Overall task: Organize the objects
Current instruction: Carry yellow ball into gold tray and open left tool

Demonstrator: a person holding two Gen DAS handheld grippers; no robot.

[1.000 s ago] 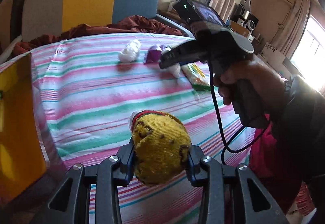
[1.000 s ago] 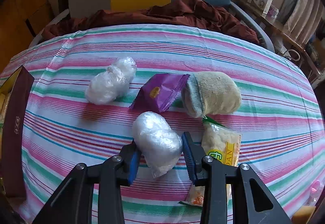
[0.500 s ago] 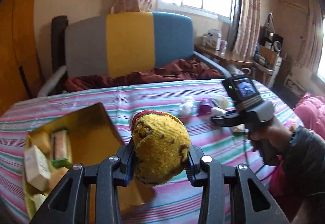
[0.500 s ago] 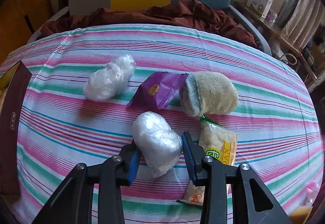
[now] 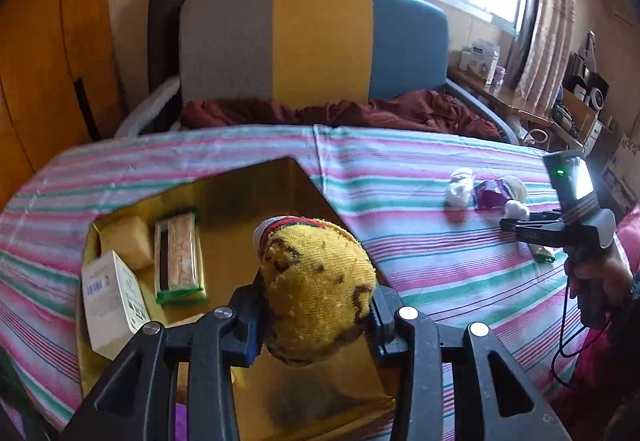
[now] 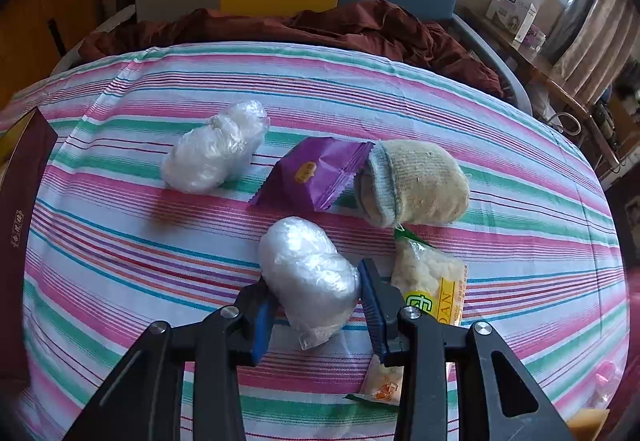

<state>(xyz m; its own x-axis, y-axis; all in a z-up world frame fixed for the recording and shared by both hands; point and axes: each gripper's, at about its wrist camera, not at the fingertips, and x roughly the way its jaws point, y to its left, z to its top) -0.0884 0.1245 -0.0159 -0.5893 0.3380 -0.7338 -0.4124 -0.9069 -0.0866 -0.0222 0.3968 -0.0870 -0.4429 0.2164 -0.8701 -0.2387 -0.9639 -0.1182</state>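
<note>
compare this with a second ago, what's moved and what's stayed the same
The left gripper, shut on the yellow rolled sock, has swung from the open tablecloth to above the gold-lined box, whose packets now show. Nothing was grabbed or released. The right gripper stays clamped on the plastic-wrapped bundle; the purple packet and beige sock haven't moved.

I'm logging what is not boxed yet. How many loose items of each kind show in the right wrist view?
Plastic-wrapped bundles: 2
Snack packets: 2
Rolled socks: 1
Total: 5
</note>
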